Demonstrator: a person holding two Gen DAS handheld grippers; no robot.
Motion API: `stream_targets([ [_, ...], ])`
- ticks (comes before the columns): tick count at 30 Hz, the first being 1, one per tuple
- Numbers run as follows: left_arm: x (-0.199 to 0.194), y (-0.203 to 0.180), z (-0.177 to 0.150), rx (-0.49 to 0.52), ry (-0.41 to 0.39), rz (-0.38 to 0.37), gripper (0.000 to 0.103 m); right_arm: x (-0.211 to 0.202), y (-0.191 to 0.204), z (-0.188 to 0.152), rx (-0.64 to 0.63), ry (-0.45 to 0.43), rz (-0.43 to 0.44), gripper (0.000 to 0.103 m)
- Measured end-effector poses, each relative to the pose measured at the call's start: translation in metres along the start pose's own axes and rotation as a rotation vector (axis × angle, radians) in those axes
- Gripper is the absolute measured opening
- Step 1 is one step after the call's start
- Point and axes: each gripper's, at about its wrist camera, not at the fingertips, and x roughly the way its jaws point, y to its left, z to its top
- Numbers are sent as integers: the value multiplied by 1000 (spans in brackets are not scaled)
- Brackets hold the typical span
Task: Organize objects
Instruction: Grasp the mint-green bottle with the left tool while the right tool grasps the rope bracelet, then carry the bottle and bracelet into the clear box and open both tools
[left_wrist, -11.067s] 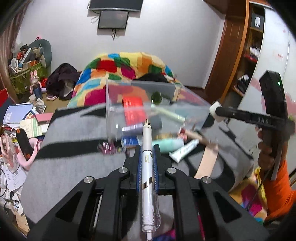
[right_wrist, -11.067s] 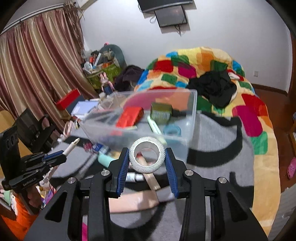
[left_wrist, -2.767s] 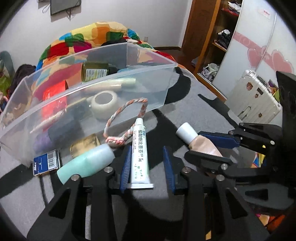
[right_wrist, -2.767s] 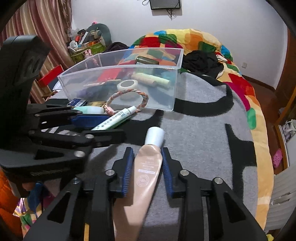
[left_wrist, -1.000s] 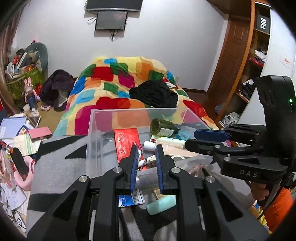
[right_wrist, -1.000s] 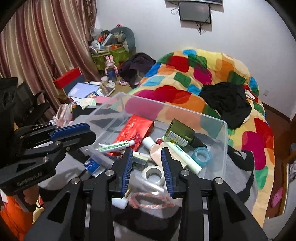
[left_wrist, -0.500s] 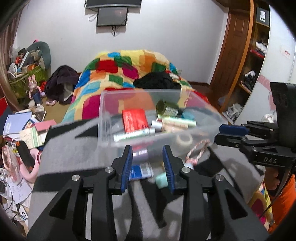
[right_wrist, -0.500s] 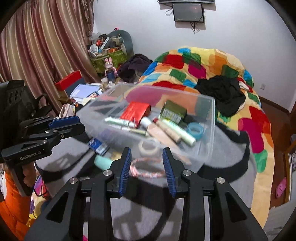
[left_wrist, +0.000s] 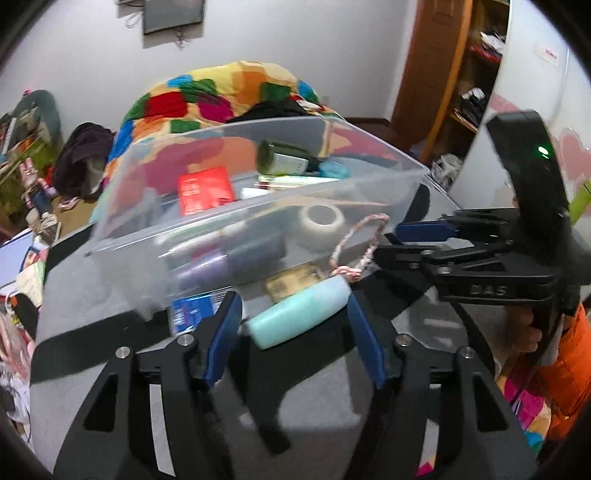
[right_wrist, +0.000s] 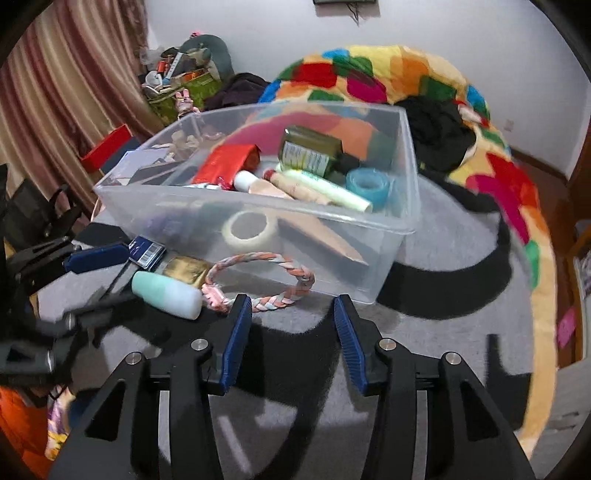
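A clear plastic bin (left_wrist: 388, 184) (right_wrist: 404, 206) stands on the grey blanket and holds a red packet (right_wrist: 227, 164), a green bottle (right_wrist: 308, 151), tubes and tape rolls. My left gripper (left_wrist: 293, 314) is open with its jaws on either side of a mint-green bottle (left_wrist: 299, 312) (right_wrist: 166, 293) lying in front of the bin. My right gripper (right_wrist: 291, 314) is open and empty, just short of a pink braided rope ring (right_wrist: 258, 280) (left_wrist: 360, 243). A gold packet (right_wrist: 184, 271) and a blue card (right_wrist: 146, 254) lie beside the bottle.
A colourful patchwork duvet (right_wrist: 369, 70) with black clothing (right_wrist: 436, 129) lies behind the bin. Cluttered floor, bags and curtains are at the left (right_wrist: 177, 85). A wooden wardrobe (left_wrist: 443, 74) stands at the right.
Both grippers have dropped lower and closer to the items in front of the bin. The left jaws have opened wider and now straddle the mint-green bottle.
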Motion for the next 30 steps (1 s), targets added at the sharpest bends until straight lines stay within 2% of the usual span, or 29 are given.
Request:
stream_targets([
  [5, 13, -8, 0, 30, 48, -13, 59, 7, 2, 6, 19, 18, 36, 43],
  [7, 13, -10, -2, 46, 54, -18, 59, 9, 7, 6, -2, 18, 11, 42],
  [9, 16, -14, -6, 54, 66, -17, 53, 9, 12, 5, -25, 10, -10, 20],
  [11, 17, -17, -10, 63, 78, -18, 42, 8, 12, 4, -26, 3, -16, 10],
  [12, 17, -19, -13, 65, 75, -22, 40, 7, 12, 4, -24, 0, -12, 9],
  [18, 9, -25, -22, 57, 46, -42, 29, -4, 14, -2, -32, -28, 0, 5],
  [20, 8, -27, -24, 57, 43, -42, 21, -11, 14, -5, -33, -45, 0, 5],
  [30, -8, -25, -33, 19, -11, -19, 21, -54, 15, -10, -37, -150, -4, 4],
])
